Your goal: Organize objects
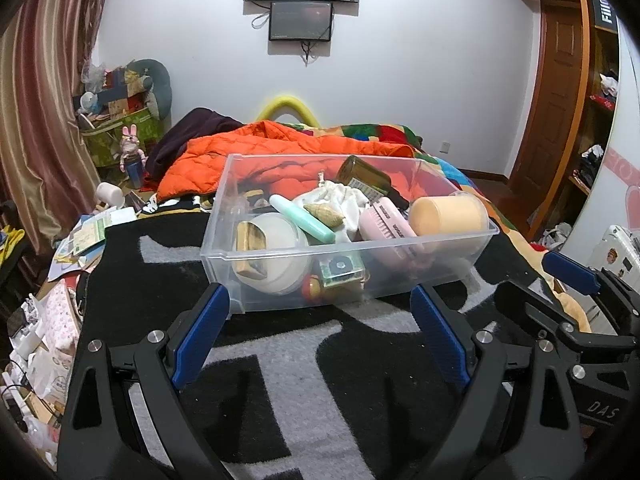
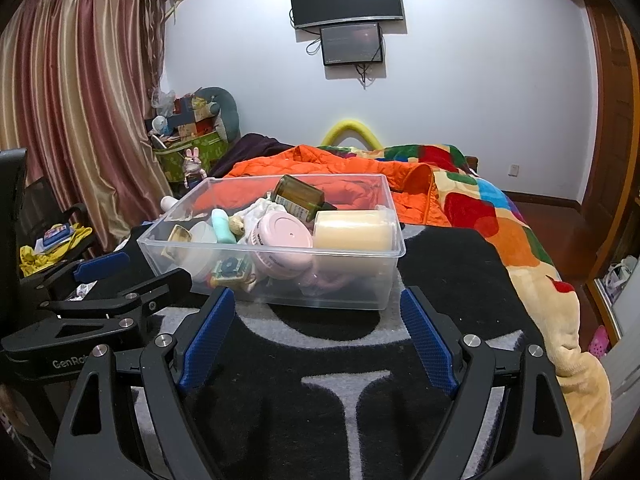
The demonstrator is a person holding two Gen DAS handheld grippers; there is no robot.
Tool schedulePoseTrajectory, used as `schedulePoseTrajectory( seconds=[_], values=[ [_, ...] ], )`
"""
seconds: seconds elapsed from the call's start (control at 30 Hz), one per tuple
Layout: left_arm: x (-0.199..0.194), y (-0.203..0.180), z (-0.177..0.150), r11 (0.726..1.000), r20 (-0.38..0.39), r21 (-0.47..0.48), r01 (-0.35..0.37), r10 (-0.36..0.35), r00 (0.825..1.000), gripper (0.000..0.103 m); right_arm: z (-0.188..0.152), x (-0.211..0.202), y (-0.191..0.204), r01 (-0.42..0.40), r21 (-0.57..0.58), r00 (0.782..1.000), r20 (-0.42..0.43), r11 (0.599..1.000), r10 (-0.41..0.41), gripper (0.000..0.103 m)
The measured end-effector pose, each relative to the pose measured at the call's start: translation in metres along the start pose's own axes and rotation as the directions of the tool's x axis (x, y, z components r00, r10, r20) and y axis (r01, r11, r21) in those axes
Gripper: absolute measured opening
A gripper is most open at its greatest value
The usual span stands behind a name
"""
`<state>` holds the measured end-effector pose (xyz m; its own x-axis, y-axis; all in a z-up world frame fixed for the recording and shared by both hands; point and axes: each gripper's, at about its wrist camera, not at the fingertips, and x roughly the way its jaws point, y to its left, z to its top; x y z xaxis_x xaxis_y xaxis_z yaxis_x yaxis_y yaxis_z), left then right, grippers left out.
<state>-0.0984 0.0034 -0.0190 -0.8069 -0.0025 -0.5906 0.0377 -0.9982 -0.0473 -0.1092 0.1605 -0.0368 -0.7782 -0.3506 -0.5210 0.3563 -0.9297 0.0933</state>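
Note:
A clear plastic bin (image 1: 420,276) sits on a black and grey blanket (image 1: 280,360) on the bed. It holds a brown glass bottle (image 1: 366,178), a mint tube (image 1: 302,218), a pink brush (image 1: 388,220), a peach cylinder (image 1: 448,216), a white round jar (image 1: 280,256), a white cloth and small items. The bin (image 2: 340,284) also shows in the right wrist view with the bottle (image 2: 300,196) and cylinder (image 2: 352,232). My left gripper (image 1: 320,332) is open and empty just short of the bin. My right gripper (image 2: 316,332) is open and empty, beside the left one.
An orange quilt (image 1: 256,160) and a colourful blanket (image 2: 500,216) lie behind and right of the bin. Papers and clutter (image 1: 80,240) fill the floor at the left by the curtain (image 2: 72,100). A wooden door (image 1: 560,100) stands at the right.

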Motion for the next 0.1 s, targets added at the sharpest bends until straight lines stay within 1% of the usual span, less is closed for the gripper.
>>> schedulePoseTrajectory(
  seconds=[0.1],
  values=[
    [0.0011, 0.0019, 0.0000, 1.000, -0.006, -0.006, 0.002, -0.002, 1.000, 0.093, 0.0003, -0.0001, -0.0010, 0.000, 0.001, 1.000, 0.000, 1.000, 0.000, 0.083]
  ],
)
